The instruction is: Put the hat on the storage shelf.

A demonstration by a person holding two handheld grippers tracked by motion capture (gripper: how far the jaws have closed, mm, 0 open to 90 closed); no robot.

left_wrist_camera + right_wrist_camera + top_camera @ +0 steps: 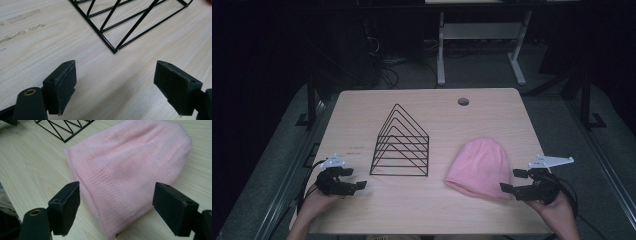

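Beside the pink beanie (480, 167), right hand-held gripper (513, 181) spread, left hand-held gripper (355, 178) spread by wire rack (400, 143).

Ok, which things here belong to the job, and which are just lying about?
In the job:
- pink knitted beanie, right gripper open at its ribbed brim
- black wire triangular rack, left gripper open near its corner

Lying about:
- nothing else on the light wooden table
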